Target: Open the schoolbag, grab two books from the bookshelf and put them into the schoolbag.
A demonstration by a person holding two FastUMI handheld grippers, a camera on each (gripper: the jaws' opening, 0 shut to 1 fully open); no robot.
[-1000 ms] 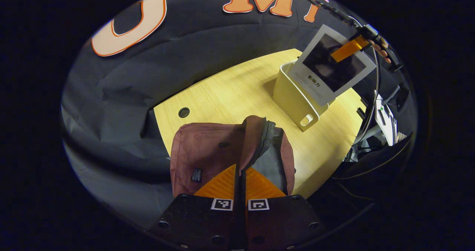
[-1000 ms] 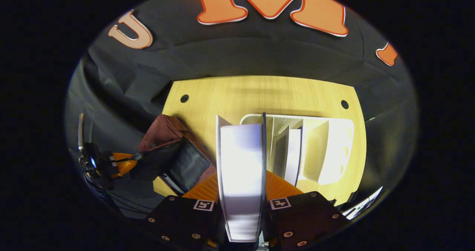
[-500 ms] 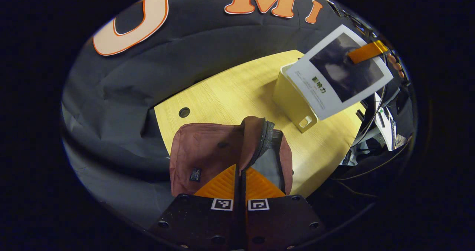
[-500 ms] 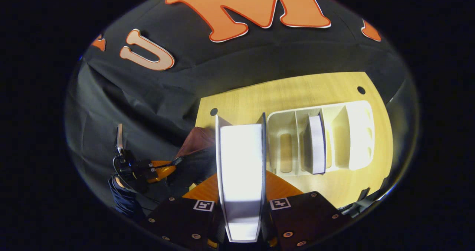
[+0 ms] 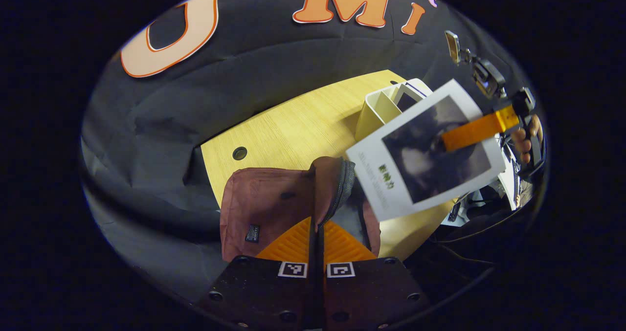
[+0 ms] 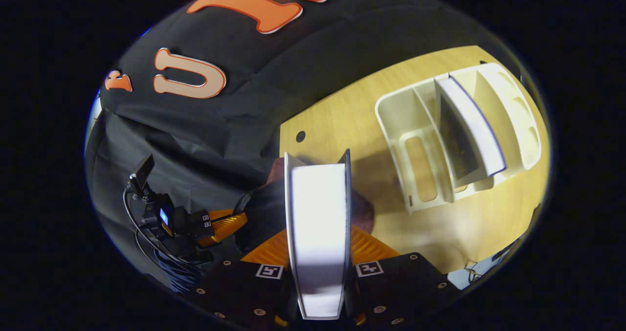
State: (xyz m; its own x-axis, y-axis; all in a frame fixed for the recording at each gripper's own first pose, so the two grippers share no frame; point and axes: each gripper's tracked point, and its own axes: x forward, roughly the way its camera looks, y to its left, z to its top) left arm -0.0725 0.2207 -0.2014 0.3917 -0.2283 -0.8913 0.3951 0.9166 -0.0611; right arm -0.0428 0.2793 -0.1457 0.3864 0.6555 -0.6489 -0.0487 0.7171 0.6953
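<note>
Left gripper (image 5: pixel 317 233) clamped on the schoolbag (image 5: pixel 274 204) flap (image 5: pixel 328 189), holding the mouth open. Right gripper (image 6: pixel 318 245) grips the first book (image 6: pixel 318 223), which hangs just above the opening. Second book (image 6: pixel 472 125) sits in the bookshelf (image 6: pixel 415 125). Next we lower the book into the bag.

Two gripper cameras, both looking down over one wooden table

The left gripper view sits close above the schoolbag (image 5: pixel 274 204), facing across the table (image 5: pixel 293 130) toward the bookshelf (image 5: pixel 379 111). The right gripper view looks down from higher, along its held book (image 6: pixel 318 233). Both share the table, schoolbag, bookshelf and book.
</note>
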